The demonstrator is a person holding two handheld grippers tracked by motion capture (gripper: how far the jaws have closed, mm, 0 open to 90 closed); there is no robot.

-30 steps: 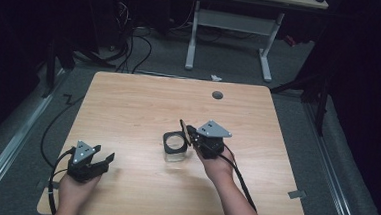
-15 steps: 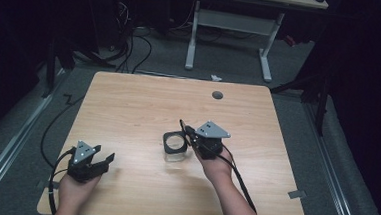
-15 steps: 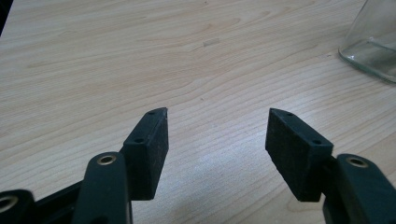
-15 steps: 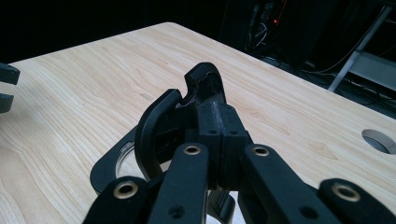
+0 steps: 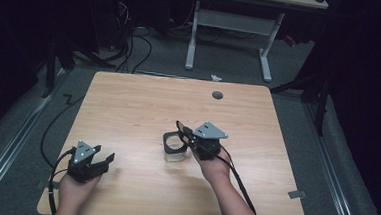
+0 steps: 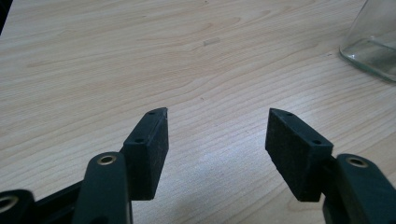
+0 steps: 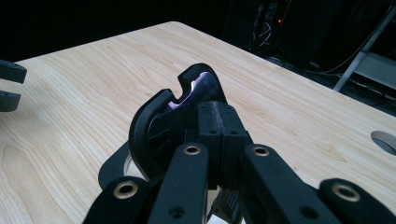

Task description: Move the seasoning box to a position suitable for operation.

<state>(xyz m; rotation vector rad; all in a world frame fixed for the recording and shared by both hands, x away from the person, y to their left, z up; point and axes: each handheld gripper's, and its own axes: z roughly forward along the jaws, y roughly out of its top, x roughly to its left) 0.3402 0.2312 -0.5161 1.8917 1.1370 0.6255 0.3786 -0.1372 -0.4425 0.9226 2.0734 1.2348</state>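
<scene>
A clear glass container [image 5: 174, 154] with a black lid ring [image 5: 174, 139] stands near the middle of the wooden table [image 5: 128, 103]. My right gripper [image 5: 184, 133] is shut on a black flap of that lid. In the right gripper view the flap [image 7: 187, 100] stands upright with a notch in its top edge, pinched between the pads of the right gripper [image 7: 223, 122]. My left gripper [image 5: 106, 160] rests near the table's front left corner, apart from the container. The left gripper [image 6: 217, 135] is open with bare table between its pads, and the glass container [image 6: 373, 42] is at the upper right.
A round cable hole [image 5: 217, 95] sits near the table's far edge. A white desk frame [image 5: 233, 25] and loose cables [image 5: 132, 44] lie on the floor beyond. The left gripper's jaw tips [image 7: 9, 86] show at the left edge of the right gripper view.
</scene>
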